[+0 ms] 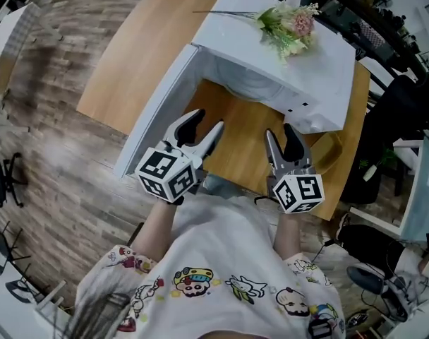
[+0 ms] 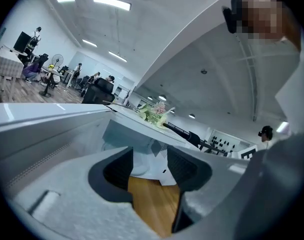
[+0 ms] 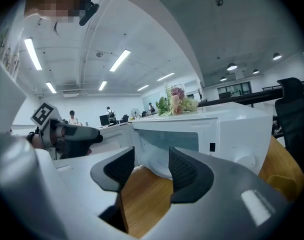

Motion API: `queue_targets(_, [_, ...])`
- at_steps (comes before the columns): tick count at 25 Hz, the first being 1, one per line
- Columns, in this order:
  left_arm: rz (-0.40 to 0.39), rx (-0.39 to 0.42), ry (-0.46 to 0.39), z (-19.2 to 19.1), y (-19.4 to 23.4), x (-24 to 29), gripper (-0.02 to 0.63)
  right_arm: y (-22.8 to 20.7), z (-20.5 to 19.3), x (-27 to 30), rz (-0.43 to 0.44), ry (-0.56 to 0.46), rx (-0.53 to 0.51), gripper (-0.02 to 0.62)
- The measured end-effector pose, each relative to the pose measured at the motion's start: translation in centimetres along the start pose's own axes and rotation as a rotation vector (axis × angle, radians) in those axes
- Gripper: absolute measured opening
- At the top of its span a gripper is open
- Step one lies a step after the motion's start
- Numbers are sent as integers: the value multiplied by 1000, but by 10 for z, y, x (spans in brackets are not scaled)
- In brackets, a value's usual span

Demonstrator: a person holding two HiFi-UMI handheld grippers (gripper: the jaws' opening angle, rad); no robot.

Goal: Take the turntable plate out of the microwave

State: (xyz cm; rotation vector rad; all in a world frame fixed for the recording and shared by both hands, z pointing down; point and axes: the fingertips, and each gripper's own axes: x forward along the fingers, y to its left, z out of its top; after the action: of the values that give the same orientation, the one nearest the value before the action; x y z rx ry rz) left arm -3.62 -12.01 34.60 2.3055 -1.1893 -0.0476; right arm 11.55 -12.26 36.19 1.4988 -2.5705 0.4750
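One microwave (image 1: 271, 55), door open, one flower bunch (image 1: 288, 21) atop | two grippers before it: left gripper (image 1: 209, 119), right gripper (image 1: 279, 130), fingers (image 2: 117, 170) apart, empty | only the right gripper view catches the other gripper

You can't see much of the inside of the microwave (image 1: 285, 55) in the head view. Its top covers most of it. A pale round shape (image 1: 251, 87) shows in there, too dim to tell if it is the plate. In both gripper views the inside is pale and blurry too. A yellow thing (image 1: 330, 151) peeks out by the microwave's corner, and you can't tell what it is. The table (image 1: 144, 48) is cut off at the top edge. The far people (image 2: 37, 69) are too small to make out.
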Motion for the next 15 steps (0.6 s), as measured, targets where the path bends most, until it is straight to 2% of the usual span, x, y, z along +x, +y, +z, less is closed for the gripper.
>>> queue_targets(8, [-28,-5,9,8,5,33,210,-20,11,4,-36,-22,15,209])
queue_targets(15, [-70,1,62,6,9,48,210,-29,12,0,-111,-25,42,206])
